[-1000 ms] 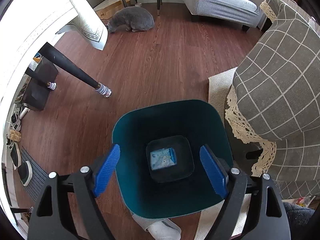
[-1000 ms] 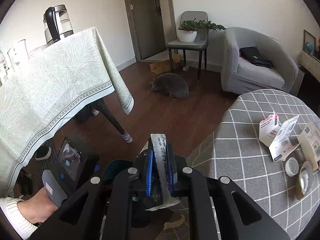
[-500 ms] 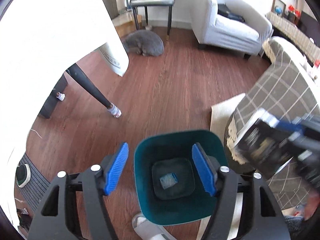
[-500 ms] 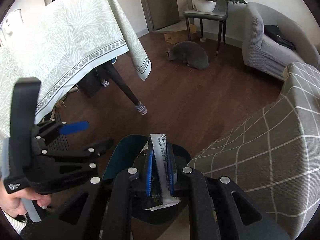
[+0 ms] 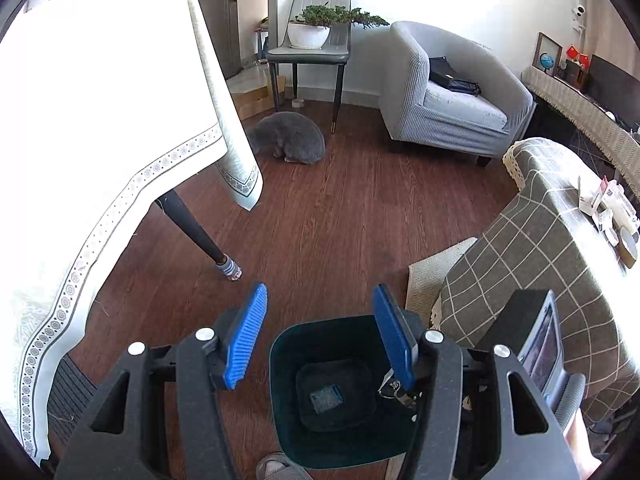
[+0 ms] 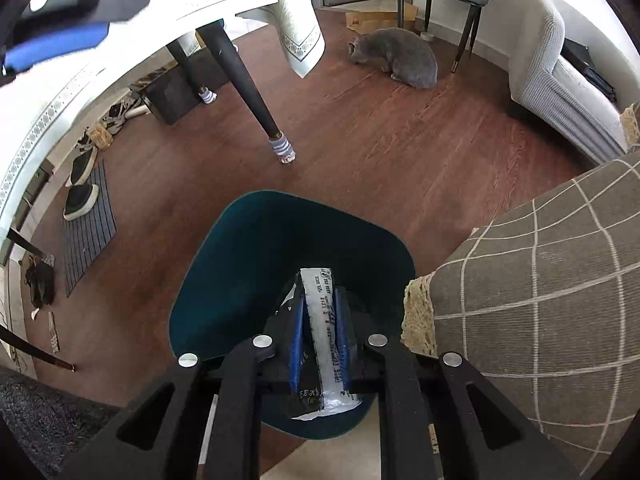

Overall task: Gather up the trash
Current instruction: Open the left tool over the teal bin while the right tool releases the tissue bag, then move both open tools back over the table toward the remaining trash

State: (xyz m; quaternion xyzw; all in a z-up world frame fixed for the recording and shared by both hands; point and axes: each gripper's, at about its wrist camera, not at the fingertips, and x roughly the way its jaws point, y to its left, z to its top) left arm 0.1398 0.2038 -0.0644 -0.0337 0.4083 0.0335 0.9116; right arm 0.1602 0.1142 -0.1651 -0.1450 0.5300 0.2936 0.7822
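A dark teal bin (image 5: pixel 285 392) stands on the wood floor, with a small blue-and-white wrapper (image 5: pixel 326 398) lying at its bottom. My left gripper (image 5: pixel 320 296) hovers above the bin's far rim, jaws closing, nothing between the blue pads. My right gripper (image 6: pixel 320 300) points down into the bin (image 6: pixel 240 264). Its jaws are opening, but the pads still press on a white and black packet (image 6: pixel 323 344) standing upright between them. More trash sits on the checked round table (image 5: pixel 528 248): small cartons (image 5: pixel 596 200), a cap and a tape roll.
A grey cat (image 5: pixel 290 136) crouches on the floor by a chair holding a plant (image 5: pixel 316 32). A clothed table with a black leg (image 5: pixel 192 224) is left, a grey armchair (image 5: pixel 452 92) behind. Shoes and a mat (image 6: pixel 86 224) lie at left.
The left gripper rose and tipped upward while its jaws narrowed. The right gripper came down from beside the round table to over the bin, carrying the packet.
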